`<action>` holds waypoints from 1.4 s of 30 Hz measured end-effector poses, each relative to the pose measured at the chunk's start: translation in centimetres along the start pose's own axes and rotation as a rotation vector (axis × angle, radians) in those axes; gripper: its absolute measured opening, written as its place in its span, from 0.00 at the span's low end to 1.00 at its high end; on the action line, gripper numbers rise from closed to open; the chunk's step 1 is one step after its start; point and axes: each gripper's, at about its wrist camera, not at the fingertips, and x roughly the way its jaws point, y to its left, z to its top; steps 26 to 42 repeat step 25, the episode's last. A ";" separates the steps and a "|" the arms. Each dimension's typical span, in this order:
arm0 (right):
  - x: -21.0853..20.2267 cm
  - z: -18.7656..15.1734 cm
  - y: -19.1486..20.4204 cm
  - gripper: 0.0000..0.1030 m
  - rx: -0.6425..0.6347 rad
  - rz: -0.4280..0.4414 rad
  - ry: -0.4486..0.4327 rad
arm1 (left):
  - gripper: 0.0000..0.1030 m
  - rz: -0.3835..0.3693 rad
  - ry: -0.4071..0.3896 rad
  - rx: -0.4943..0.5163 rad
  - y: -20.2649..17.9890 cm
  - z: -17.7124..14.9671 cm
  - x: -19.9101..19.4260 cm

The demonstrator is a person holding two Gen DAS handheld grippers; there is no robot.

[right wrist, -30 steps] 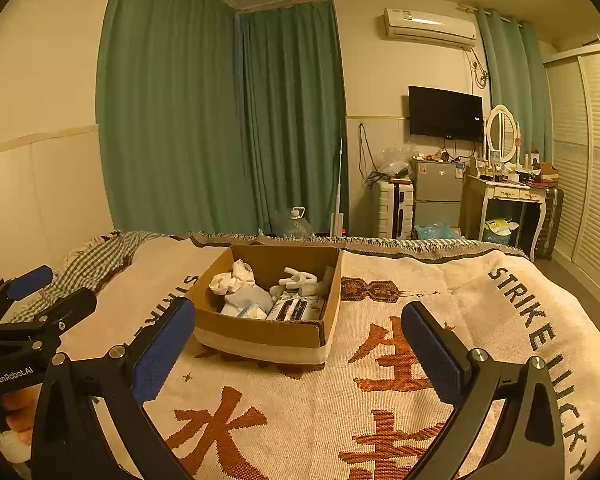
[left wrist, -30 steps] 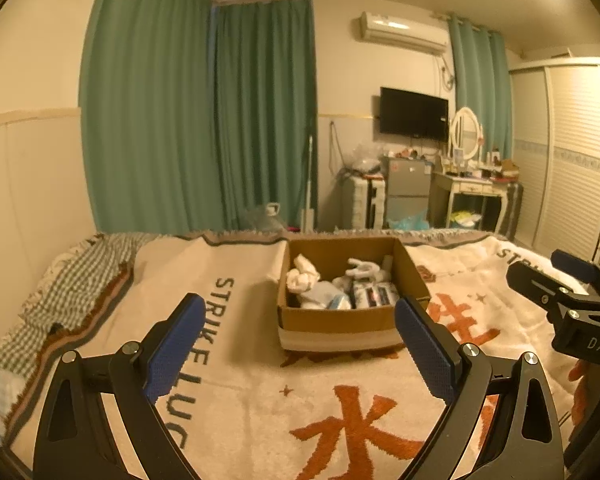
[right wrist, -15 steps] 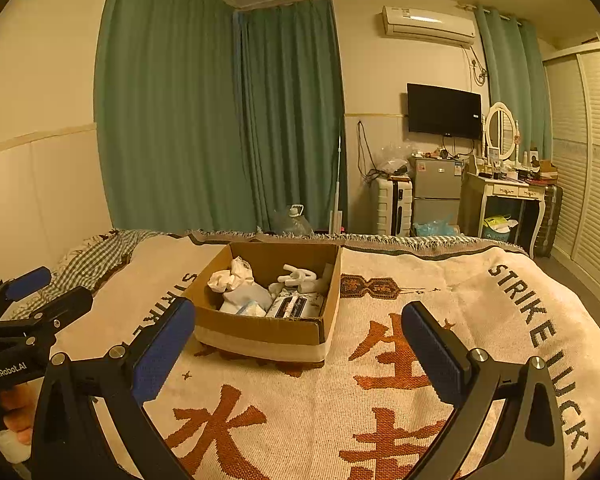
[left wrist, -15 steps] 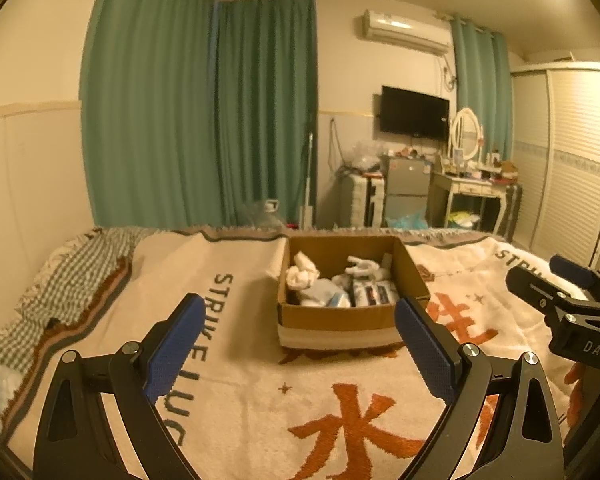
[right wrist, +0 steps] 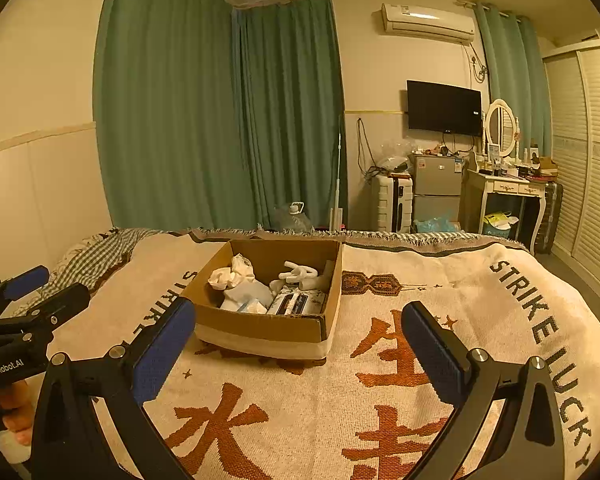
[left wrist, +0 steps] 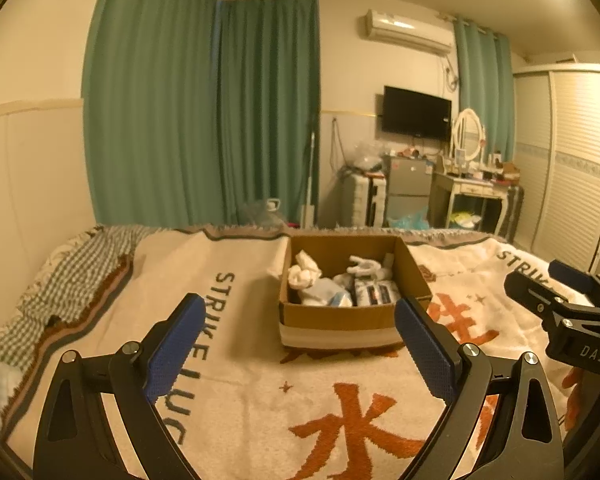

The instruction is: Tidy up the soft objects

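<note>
An open cardboard box [left wrist: 340, 316] sits on the bed's cream blanket [left wrist: 240, 380]; it also shows in the right wrist view [right wrist: 260, 328]. Inside lie several soft things: white rolled socks [left wrist: 306, 274], a white plush piece [left wrist: 364, 266], and wrapped tissue packs [left wrist: 374, 292]. The same socks [right wrist: 230, 274] and packs [right wrist: 298, 302] show in the right wrist view. My left gripper [left wrist: 300, 344] is open and empty, short of the box. My right gripper [right wrist: 300, 350] is open and empty, also short of the box.
The blanket carries orange characters and black lettering. A checked cloth [left wrist: 76, 276] lies at the bed's left edge. Beyond the bed stand green curtains [left wrist: 204, 120], a small fridge [right wrist: 436, 188], a dressing table [right wrist: 504, 192] and a wardrobe [left wrist: 572, 160].
Both grippers have tilted slightly, so the box sits a little higher in each view. Both stay open and empty.
</note>
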 end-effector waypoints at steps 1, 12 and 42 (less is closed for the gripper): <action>0.0 0.0 0.0 1.00 0.000 0.000 0.001 | 0.94 0.001 0.000 0.001 0.0 0.0 0.0; 0.2 -0.1 0.0 1.00 0.004 0.002 0.006 | 0.94 0.000 0.003 0.002 0.1 0.0 0.0; 0.4 -0.2 0.2 1.00 0.006 -0.002 0.008 | 0.94 -0.001 -0.002 0.005 0.2 0.2 0.0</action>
